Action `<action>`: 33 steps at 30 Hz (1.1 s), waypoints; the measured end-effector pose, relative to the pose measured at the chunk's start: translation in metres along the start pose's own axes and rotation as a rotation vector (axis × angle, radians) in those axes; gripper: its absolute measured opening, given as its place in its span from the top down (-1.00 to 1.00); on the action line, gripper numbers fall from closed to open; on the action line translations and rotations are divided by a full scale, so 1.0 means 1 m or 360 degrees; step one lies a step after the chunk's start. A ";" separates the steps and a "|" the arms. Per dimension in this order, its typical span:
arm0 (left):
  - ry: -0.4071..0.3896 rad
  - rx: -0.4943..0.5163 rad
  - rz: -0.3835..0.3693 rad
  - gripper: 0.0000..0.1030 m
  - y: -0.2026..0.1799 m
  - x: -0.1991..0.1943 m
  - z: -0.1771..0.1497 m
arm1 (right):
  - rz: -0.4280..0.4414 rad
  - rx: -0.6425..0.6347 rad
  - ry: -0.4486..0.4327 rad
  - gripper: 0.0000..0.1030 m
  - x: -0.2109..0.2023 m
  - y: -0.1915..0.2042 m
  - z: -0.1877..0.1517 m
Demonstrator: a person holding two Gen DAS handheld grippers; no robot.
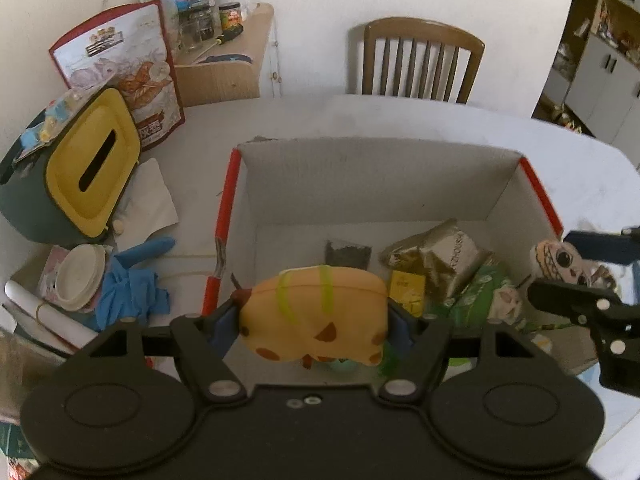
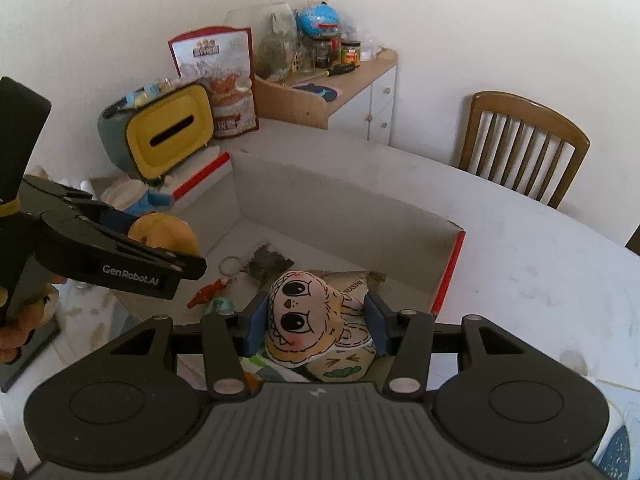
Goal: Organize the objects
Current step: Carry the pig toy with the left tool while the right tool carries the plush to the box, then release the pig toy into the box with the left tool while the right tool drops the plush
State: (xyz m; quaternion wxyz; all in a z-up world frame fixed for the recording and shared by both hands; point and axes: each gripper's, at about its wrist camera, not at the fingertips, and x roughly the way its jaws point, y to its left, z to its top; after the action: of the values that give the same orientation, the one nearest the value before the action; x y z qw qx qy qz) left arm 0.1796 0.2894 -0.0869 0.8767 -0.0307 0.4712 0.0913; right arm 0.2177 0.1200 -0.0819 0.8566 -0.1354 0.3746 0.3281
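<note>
Mid-task: box (image 1: 400, 184) already holds packets (image 1: 436, 260). Left gripper (image 1: 314, 320) clamped on orange plush (image 1: 316, 312), right gripper (image 2: 316, 324) clamped on owl doll (image 2: 308, 320), both over box, unreleased. Clutter (image 1: 120, 288) left on table.

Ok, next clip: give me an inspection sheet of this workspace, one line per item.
Surface: white table, scuffed, holding an open cardboard box.
Job's things: orange plush; owl-face plush; packets and a keyring inside the box.
Clutter: yellow tissue box, snack bag, blue cloth, paper cup.
Grippers: left gripper fingers clamp the orange plush; right gripper fingers clamp the owl-face plush.
Cables: nothing seen.
Surroundings: wooden chair, side cabinet with jars.
</note>
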 end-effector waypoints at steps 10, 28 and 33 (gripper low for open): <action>0.0056 0.0145 0.0050 -0.39 -0.009 0.034 0.009 | -0.0105 -0.0046 0.0087 0.02 0.038 -0.008 0.007; 0.0223 0.0379 0.0087 -0.40 -0.030 0.069 0.014 | -0.0107 -0.0092 0.0222 0.00 0.091 -0.006 0.003; 0.0273 0.0450 0.0108 -0.40 -0.037 0.076 0.011 | -0.0069 -0.0079 0.0225 0.00 0.089 -0.006 0.002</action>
State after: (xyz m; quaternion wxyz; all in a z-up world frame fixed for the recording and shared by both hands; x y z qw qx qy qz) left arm 0.2366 0.2645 -0.1453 0.8252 0.1012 0.5533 0.0508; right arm 0.2678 0.1575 -0.1455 0.8314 -0.1874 0.4229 0.3081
